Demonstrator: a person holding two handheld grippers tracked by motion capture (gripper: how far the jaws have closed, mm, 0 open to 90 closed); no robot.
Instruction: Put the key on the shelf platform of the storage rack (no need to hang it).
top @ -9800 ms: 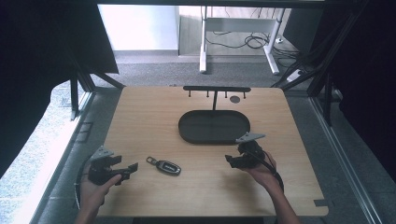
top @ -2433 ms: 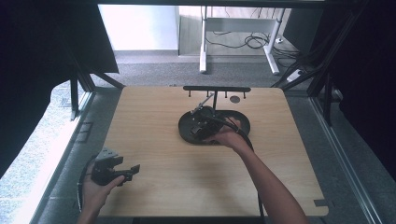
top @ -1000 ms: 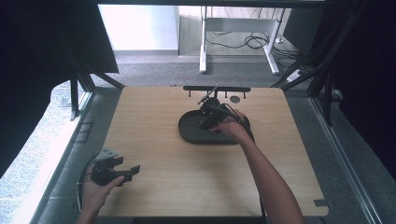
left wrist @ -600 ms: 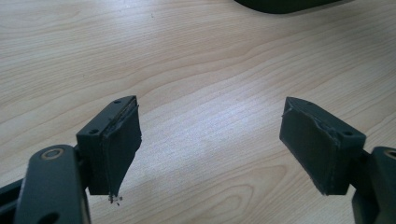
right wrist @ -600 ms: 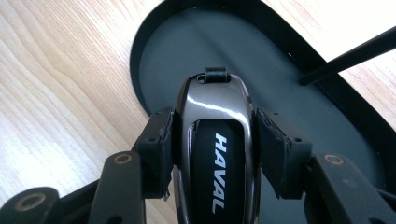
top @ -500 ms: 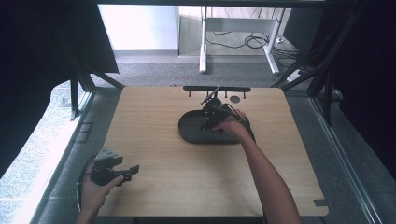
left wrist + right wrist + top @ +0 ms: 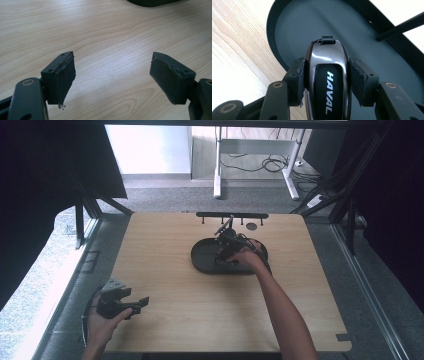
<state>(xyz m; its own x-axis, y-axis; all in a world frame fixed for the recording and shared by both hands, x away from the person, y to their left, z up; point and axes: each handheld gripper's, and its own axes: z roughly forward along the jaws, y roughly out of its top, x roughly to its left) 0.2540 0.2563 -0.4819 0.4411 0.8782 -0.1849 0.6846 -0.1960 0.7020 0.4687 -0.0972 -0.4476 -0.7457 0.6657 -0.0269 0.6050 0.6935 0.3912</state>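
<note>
From the high view, the right gripper point(image 7: 227, 240) hangs over the dark oval tray point(image 7: 202, 260) at the far middle of the worktop point(image 7: 200, 305), while the left gripper point(image 7: 131, 304) waits at the near left corner. In the left gripper view its fingers point(image 7: 62, 75) stand wide apart over bare wood. In the right gripper view the fingers point(image 7: 298, 75) clamp a car key point(image 7: 328, 85) above the tray point(image 7: 294, 27). The carry looks done; setting down and letting go remain.
</note>
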